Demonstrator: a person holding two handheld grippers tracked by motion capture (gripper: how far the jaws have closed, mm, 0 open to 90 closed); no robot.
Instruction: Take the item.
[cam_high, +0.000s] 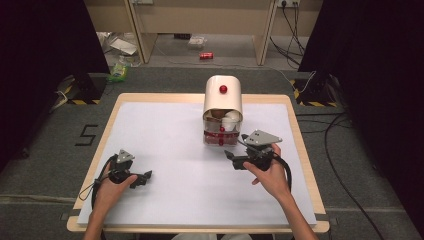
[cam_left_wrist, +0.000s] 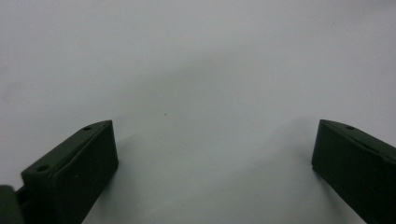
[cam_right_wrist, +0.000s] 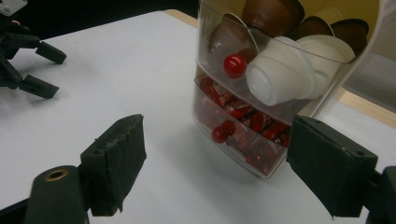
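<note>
a: what are the right gripper (cam_right_wrist: 215, 163) jaws doing?
b: spread apart with nothing between the pads, hanging over the white table (cam_high: 170, 150).

a: and ahead of them?
b: the clear-fronted dispenser (cam_right_wrist: 261, 93) stands just beyond the tips, upright. its upper drawer, with a red knob (cam_right_wrist: 235, 66), holds white and brown capsules (cam_right_wrist: 280, 74); the lower drawer holds red packets (cam_right_wrist: 243, 121).

a: the left gripper (cam_left_wrist: 212, 154)?
b: jaws wide open, empty, close above the bare table, well apart from the dispenser.

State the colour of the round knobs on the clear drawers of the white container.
Red knobs, clearest in the right gripper view.
</note>
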